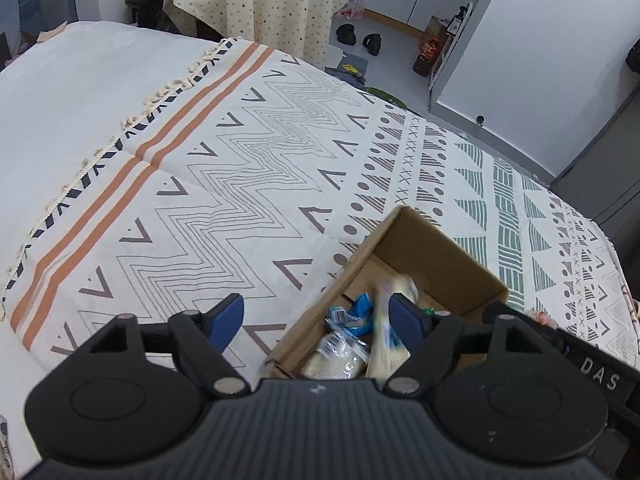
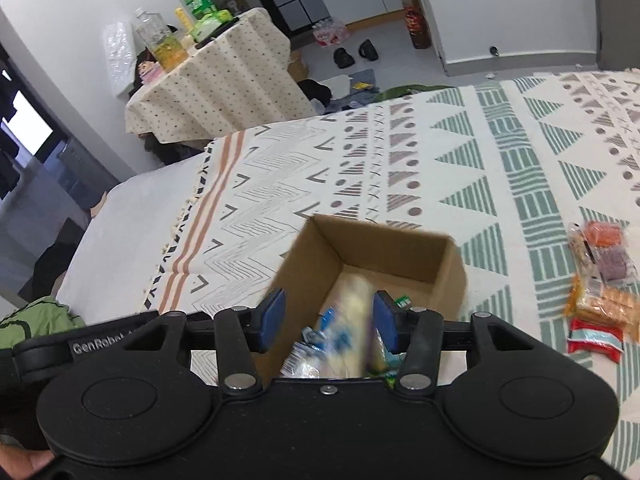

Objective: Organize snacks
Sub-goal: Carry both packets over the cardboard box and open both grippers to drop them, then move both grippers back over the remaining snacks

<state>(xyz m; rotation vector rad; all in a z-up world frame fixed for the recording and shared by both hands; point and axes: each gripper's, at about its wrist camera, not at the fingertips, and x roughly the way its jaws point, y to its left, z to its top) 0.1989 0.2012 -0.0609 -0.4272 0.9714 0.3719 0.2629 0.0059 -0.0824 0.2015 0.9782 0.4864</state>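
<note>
An open cardboard box (image 1: pixel 432 256) (image 2: pixel 384 252) sits on the patterned blanket. It holds several packets: a blue-and-white wrapper (image 1: pixel 352 316), a clear bag of pale pieces (image 1: pixel 340 362), and a long pale yellow packet (image 1: pixel 390 344) (image 2: pixel 354 300) that is blurred. My left gripper (image 1: pixel 316 320) hovers open over the box's near left corner, nothing between its blue pads (image 1: pixel 228 318). My right gripper (image 2: pixel 330 316) is open above the box, with the blurred yellow packet lying below, between the fingers. Loose orange snack packs (image 2: pixel 600 276) and a red packet (image 2: pixel 596 344) lie on the blanket to the right.
The blanket (image 1: pixel 240 168) covers a bed with a plain white sheet (image 1: pixel 80 92) on its left part. Beyond the bed stands a small table with a dotted cloth (image 2: pixel 208 80) and bottles (image 2: pixel 160 40). Shoes (image 2: pixel 356 54) lie on the floor. A green cloth (image 2: pixel 36 316) lies at the near left.
</note>
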